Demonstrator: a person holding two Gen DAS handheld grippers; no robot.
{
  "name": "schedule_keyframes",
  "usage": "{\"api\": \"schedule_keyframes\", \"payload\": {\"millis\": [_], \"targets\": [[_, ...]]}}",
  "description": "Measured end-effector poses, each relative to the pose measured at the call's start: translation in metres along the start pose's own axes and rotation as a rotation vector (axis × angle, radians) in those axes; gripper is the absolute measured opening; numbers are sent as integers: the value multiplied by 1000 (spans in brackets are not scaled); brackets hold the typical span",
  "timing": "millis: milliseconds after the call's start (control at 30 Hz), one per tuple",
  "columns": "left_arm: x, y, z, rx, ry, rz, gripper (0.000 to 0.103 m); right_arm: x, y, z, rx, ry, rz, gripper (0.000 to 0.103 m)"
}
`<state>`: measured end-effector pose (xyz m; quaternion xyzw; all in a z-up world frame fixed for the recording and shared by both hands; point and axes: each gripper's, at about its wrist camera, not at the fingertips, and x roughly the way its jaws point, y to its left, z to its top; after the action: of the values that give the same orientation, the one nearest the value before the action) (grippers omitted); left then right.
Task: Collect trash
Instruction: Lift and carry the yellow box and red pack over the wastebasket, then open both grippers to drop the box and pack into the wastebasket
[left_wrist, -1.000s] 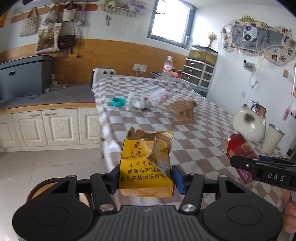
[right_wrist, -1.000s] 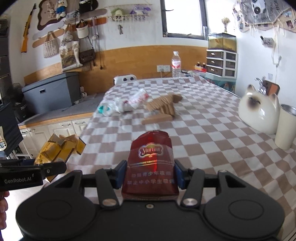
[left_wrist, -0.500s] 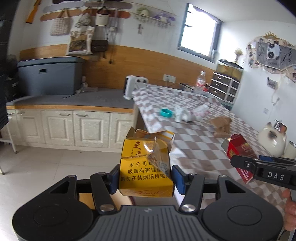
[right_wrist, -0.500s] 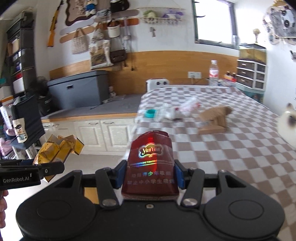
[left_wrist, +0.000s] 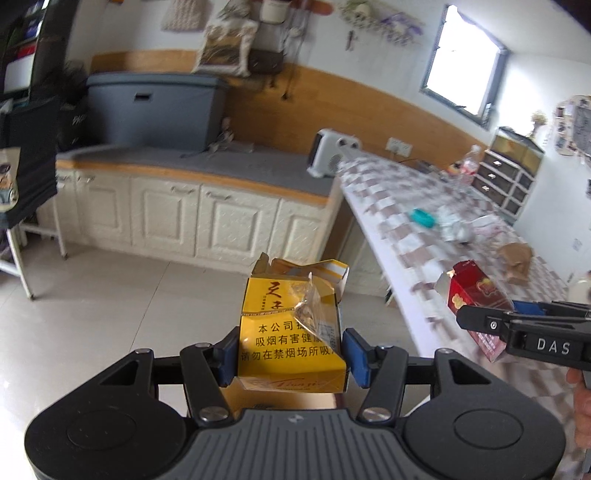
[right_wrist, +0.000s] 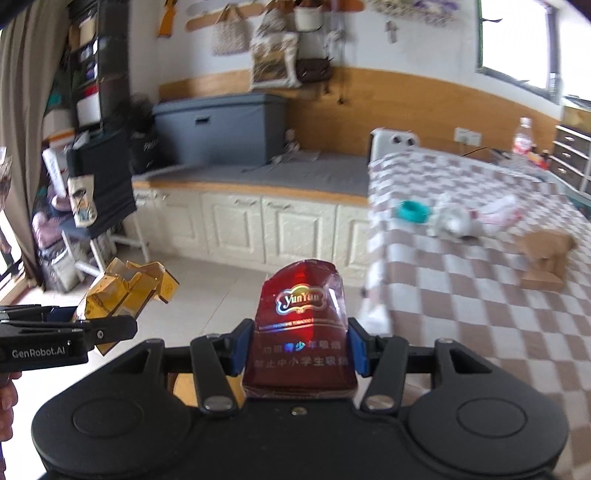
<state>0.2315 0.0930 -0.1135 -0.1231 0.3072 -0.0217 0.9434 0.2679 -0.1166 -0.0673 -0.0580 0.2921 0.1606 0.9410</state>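
Gripped upright in left fingers (left_wrist: 290, 349), yellow pack (left_wrist: 290, 332); red pack (right_wrist: 299, 343) in right fingers (right_wrist: 299, 349), remaining bench (right_wrist: 480, 314) litter (right_wrist: 450, 221) at two o'clock.

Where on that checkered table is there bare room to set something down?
The near stretch of the brown-and-white checkered tablecloth, below the brown cardboard piece, lies bare. Farther back it is crowded: teal round dish, crumpled white wrappers.

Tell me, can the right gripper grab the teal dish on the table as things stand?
Probably not: the right gripper is shut on the red cigarette pack, and the teal dish lies well ahead.
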Motion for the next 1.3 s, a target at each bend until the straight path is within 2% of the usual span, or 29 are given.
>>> {"api": "schedule_keyframes", "payload": {"millis": [233,500,767,867,933,1167,1300], "targets": [[41,38,-4,-76,108,16,57,68,19,8,-25,131,59,54],[84,64,-13,-106,211,56,57,147,39,3,-75,294,97,54],[124,79,-30,-128,313,82,57,207,32,-25,6,476,139,54],[140,83,-39,-139,357,84,57,227,28,-39,49,599,155,54],[150,85,-46,-148,388,79,57,234,27,-48,70,651,158,54],[175,89,-63,-165,458,73,57,238,40,-60,41,691,173,54],[187,92,-62,-158,475,73,57,242,44,-61,31,685,164,54]]}}
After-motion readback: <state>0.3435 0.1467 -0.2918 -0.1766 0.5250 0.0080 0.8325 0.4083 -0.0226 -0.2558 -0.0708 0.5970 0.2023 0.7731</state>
